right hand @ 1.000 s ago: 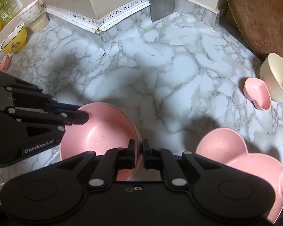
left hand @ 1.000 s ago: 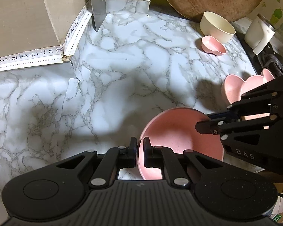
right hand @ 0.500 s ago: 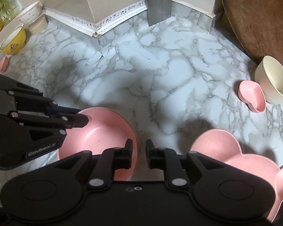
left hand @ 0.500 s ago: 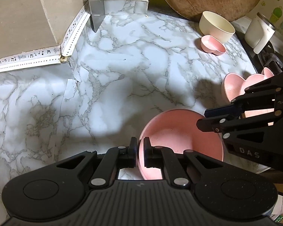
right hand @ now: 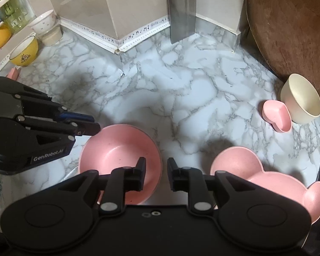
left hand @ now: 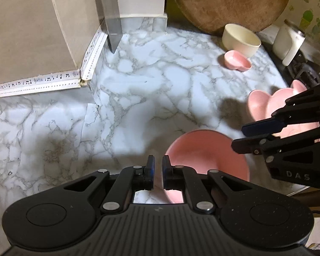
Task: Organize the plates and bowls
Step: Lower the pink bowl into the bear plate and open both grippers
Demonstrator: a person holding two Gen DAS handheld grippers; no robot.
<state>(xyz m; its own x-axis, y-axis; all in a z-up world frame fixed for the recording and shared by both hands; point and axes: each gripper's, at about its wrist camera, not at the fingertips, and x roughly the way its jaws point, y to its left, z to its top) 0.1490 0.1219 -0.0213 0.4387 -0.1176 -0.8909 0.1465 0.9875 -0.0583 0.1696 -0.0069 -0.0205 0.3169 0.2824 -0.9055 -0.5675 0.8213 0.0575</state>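
A round pink bowl (left hand: 204,151) (right hand: 117,151) sits on the marble counter (left hand: 149,85) near its front edge. My left gripper (left hand: 157,166) (right hand: 96,123) is shut on the bowl's left rim. My right gripper (right hand: 156,170) (left hand: 237,137) hovers over the right rim; its jaws are opening, and the rim lies between them untouched. A pink lobed plate (right hand: 266,181) (left hand: 264,104) lies to the right. A small pink heart dish (right hand: 277,116) (left hand: 236,60) and a cream bowl (right hand: 300,102) (left hand: 241,39) stand at the back right.
A round wooden board (left hand: 228,2) leans against the back wall, with a white mug (left hand: 288,40) to its right. On the far left are a yellow bowl (right hand: 24,52), a white bowl (right hand: 44,24) and a green jar (right hand: 9,12). Beige wall corners jut onto the counter.
My right gripper's jaws have parted from the pink bowl's right rim and it has lifted a little. The left gripper keeps its hold on the left rim.
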